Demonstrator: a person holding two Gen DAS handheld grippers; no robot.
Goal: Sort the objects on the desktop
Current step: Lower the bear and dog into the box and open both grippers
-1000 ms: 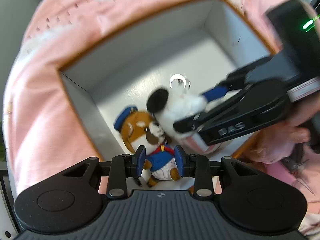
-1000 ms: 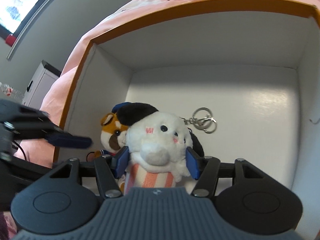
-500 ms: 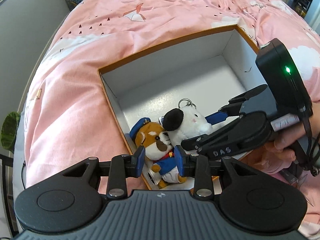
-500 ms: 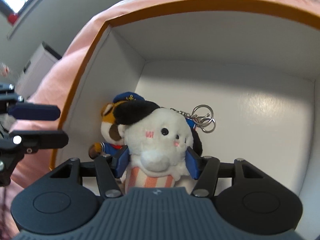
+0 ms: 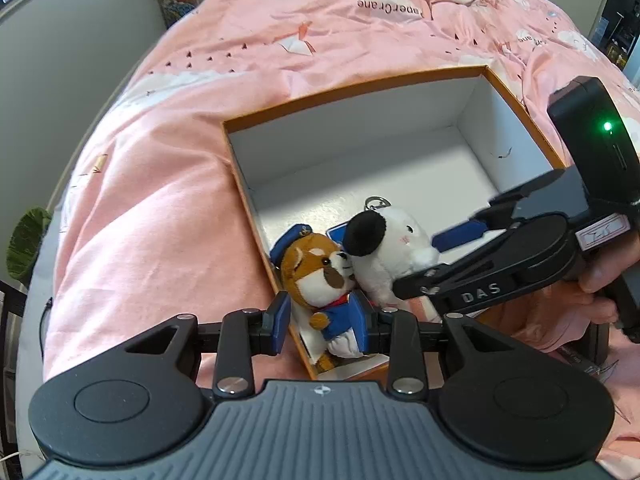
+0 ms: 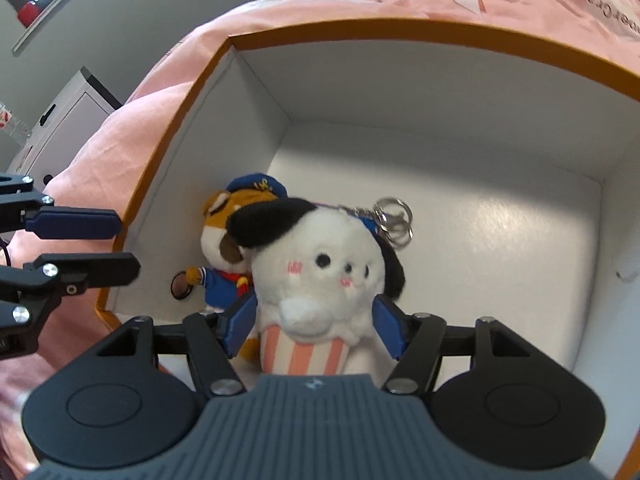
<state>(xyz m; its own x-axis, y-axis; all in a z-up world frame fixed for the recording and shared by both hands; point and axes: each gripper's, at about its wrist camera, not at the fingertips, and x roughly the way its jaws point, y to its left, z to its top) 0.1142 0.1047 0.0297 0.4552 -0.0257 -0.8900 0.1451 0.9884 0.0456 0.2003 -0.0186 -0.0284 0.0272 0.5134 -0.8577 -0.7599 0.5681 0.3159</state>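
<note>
Two plush toys in a box — pink bedspread beneath.

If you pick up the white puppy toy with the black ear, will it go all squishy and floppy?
Probably squishy: the white puppy toy looks like fluffy stuffed plush, so the right tongs around it would likely dent it. It is probably light too. Its metal key ring hangs loose and may swing or jingle. It seems unlikely to break.

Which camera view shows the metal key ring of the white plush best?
The right wrist view. There the key ring shows whole and shiny behind the white plush, over the box floor. In the left wrist view only a small arc of the ring peeks above the plush's head.
</note>
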